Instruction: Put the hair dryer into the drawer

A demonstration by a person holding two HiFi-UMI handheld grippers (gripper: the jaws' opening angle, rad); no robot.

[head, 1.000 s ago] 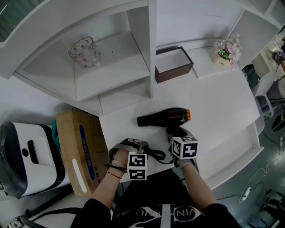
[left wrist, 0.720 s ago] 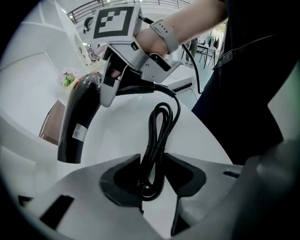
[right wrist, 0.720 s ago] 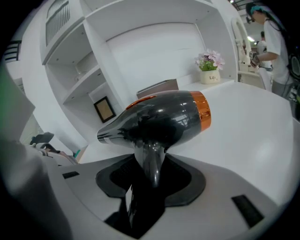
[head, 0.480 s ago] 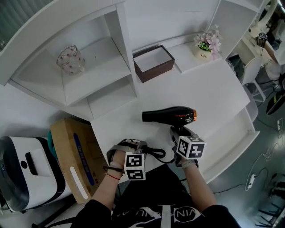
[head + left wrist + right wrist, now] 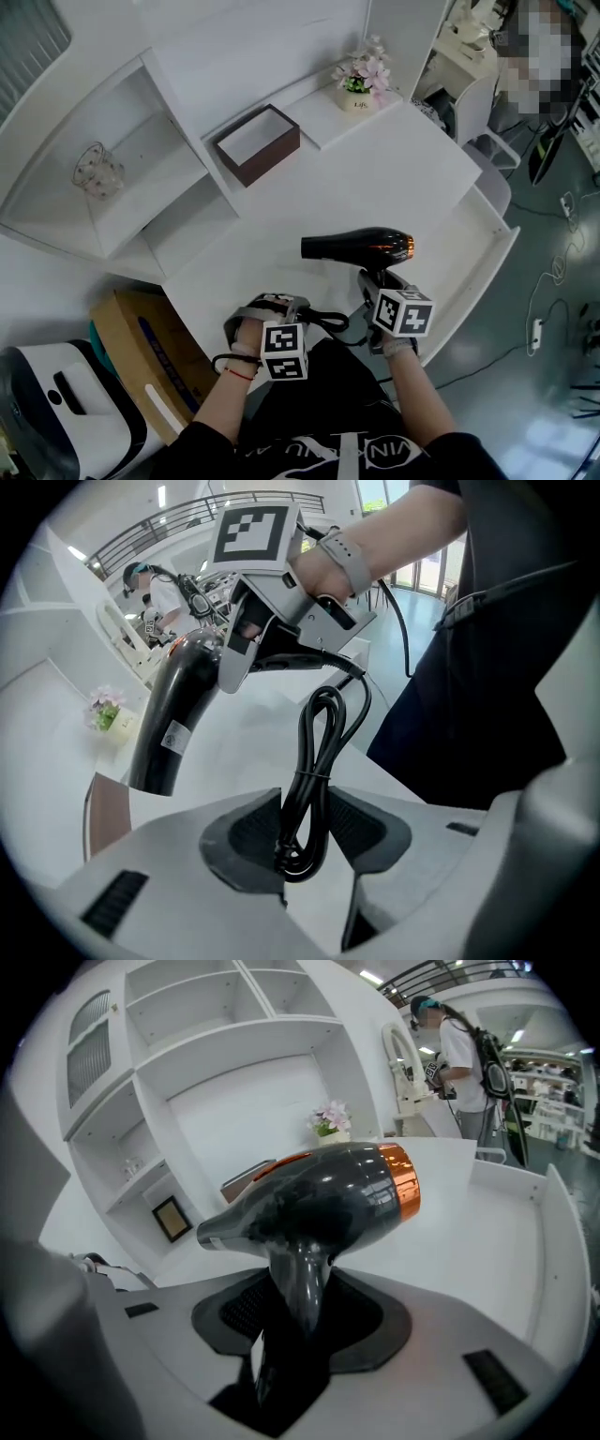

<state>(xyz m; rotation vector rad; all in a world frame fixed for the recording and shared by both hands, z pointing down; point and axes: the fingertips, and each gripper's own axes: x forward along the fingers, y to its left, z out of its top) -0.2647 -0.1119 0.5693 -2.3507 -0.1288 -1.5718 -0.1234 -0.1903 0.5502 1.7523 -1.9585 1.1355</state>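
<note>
The hair dryer is glossy black (orange ring at one end).

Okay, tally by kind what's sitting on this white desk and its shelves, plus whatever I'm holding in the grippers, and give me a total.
Hair dryer with its cord: 1
Brown box: 1
Potted flowers: 1
Glass jar: 1
Small dark frame: 1
Total: 5

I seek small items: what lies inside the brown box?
The brown box shows only a white inner floor, with no item on it. Its near wall covers a strip of that floor.
</note>
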